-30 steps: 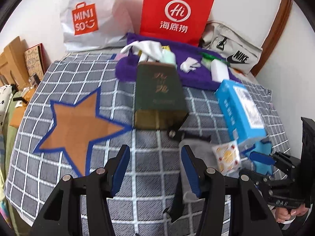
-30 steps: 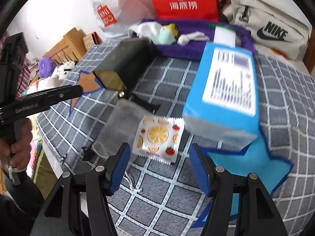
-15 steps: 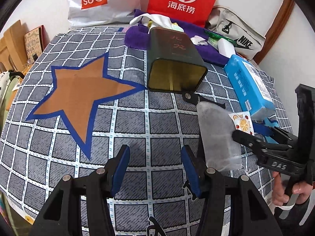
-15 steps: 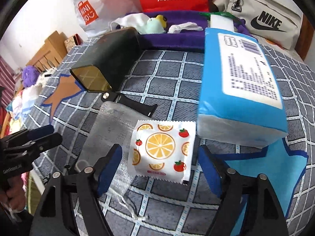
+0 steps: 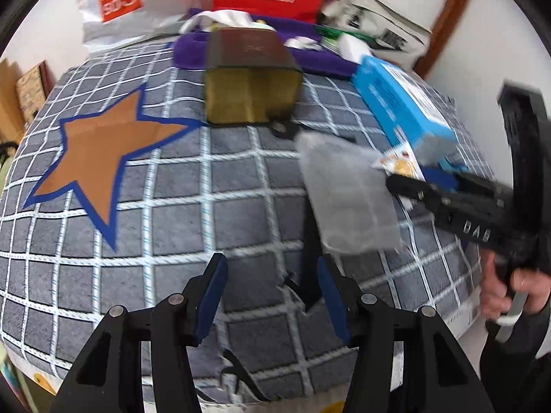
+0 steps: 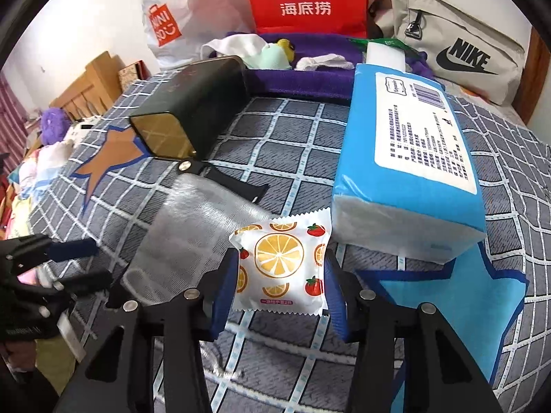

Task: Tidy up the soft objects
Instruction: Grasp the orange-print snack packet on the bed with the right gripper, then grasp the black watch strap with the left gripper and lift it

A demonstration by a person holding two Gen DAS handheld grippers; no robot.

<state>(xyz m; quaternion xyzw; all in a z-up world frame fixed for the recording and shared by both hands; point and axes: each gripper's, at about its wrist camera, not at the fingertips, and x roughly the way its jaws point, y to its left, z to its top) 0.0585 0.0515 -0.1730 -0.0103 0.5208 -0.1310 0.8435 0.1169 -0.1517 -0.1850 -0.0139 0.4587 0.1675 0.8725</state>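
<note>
Right hand-held gripper (image 6: 280, 275) sits spread wide around the fruit-print packet (image 6: 280, 270), lower middle; squeeze gently, mid-packet. Left hand-held gripper (image 5: 272, 285) open, empty.

Home bedroom: checked bedspread (image 6: 275, 130), shopping bags (image 6: 304, 0).

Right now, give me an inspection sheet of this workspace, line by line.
Surface: grey checked cloth with an orange star and a blue star.
Job's things: fruit-print wet-wipe packet, blue tissue pack, clear mesh pouch.
Clutter: dark tin lying on its side; purple towel carrying tissues and a small toy.
Grippers: right gripper open, its fingers straddling the packet; left gripper open, over bare cloth.
Cables: nothing seen; only a black strap beside the pouch.
Surroundings: red bag, white shopping bag, beige Nike bag along the wall.
</note>
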